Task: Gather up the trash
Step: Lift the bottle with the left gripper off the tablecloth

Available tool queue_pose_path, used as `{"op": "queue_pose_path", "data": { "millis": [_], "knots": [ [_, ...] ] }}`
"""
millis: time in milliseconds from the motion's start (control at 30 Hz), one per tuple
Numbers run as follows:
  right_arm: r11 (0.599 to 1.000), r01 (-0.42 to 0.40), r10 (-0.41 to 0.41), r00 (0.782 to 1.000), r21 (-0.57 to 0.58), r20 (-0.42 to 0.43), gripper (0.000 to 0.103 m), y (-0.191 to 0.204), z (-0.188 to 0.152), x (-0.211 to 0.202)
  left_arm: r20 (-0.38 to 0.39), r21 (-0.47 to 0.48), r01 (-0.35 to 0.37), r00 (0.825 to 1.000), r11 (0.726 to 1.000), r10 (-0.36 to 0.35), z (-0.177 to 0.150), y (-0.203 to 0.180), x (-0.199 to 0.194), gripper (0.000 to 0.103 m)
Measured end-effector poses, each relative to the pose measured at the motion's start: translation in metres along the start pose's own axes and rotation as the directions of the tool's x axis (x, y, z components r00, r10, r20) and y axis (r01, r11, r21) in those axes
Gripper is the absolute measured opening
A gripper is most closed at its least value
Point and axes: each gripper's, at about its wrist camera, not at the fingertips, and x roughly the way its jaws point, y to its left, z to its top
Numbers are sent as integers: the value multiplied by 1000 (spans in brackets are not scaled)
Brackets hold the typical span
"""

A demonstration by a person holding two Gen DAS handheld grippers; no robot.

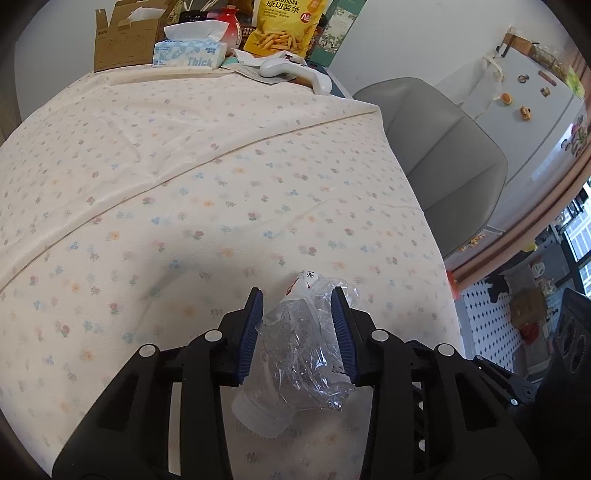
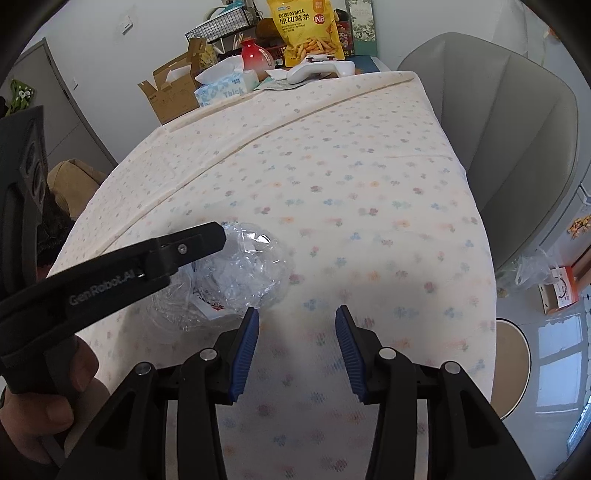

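While my left tongs (image 1: 299, 332) straddle the crushed clear plastic bottle (image 1: 295, 354), I judge that I am in the pick-up step of collecting trash: the blue pads sit on either side of the crumpled body and seem to press it, though from the left wrist view I cannot tell for certain whether the grip is firm or only a light contact. The bottle lies near the near edge of the surface (image 1: 184, 184), which is covered with a floral cloth, its white cap end pointing back toward me and its wrinkled label end pointing toward the far edge. My right tongs (image 2: 297, 336) hover just beside the bottle (image 2: 243, 269) on its right, half open, with nothing between their pads; below them I see only bare cloth. At the far edge stand a tissue box (image 1: 190, 55), a cardboard box (image 1: 125, 40), a yellow snack bag (image 1: 288, 26) and a white game controller (image 1: 291, 70), well apart from my work and not obviously trash. No bin or bag for the trash shows in either view, so the next move, as I see it, calls for firming up the left grip, lifting the bottle clear of the cloth without letting the slippery, springy plastic squirt out, and then finding where to drop it. The right tongs are free for another piece.
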Motion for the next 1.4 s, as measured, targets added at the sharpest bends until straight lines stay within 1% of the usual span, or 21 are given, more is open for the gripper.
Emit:
{"op": "queue_pose_path", "data": {
  "millis": [233, 300, 433, 567, 633, 700, 800, 1000, 1100, 1133, 1200, 1333, 1400],
  "knots": [
    [1000, 18, -18, 1000, -23, -2, 44, 2, -2, 2, 6, 2, 3, 1000, 1000, -3, 1, 0, -2, 36],
    [1000, -4, 4, 1000, -17, -3, 43, 1, -2, 1, 12, -4, 2, 1000, 1000, -2, 1, 1, -4, 36],
    [999, -28, 28, 1000, -24, -7, 41, 3, -2, 1, 15, -17, 30, 999, 999, -30, 4, 3, -6, 35],
    [998, -42, 42, 999, -50, -1, 40, 10, -2, -1, 20, -8, 22, 1000, 1000, -21, 3, -1, -7, 35],
    [997, -45, 45, 999, -56, 2, 37, 11, -1, -2, 28, -7, 20, 999, 1000, -19, 4, -1, -10, 35],
    [996, -56, 56, 998, -62, 2, 31, 11, 0, -2, 30, -12, 35, 999, 999, -35, 6, -1, -12, 35],
    [995, -73, 75, 997, -72, 15, 25, 13, 0, -7, 38, -5, 26, 999, 1000, -26, 6, -2, -14, 34],
    [990, -136, 138, 990, -46, 36, 24, 8, 2, -18, 39, -13, 38, 999, 999, -38, 6, -2, -14, 34],
    [990, -137, 139, 989, -36, 44, 24, 8, 3, -19, 39, 3, 46, 998, 999, -46, 5, -8, -14, 33],
    [990, -137, 138, 989, -34, 48, 24, 8, 3, -19, 37, 5, 48, 998, 999, -49, 4, -9, -14, 29],
    [991, -134, 136, 989, -27, 58, 22, 8, 5, -20, 30, 4, 57, 998, 998, -57, 4, -10, -13, 25],
    [993, -120, 121, 992, -17, 42, 15, 6, 7, -13, 30, 6, 54, 998, 999, -55, 5, -10, -11, 25],
    [992, -123, 123, 992, -3, 37, 15, 3, 8, -11, 25, 12, 52, 998, 999, -52, 6, -10, -9, 26]
  ]
}}
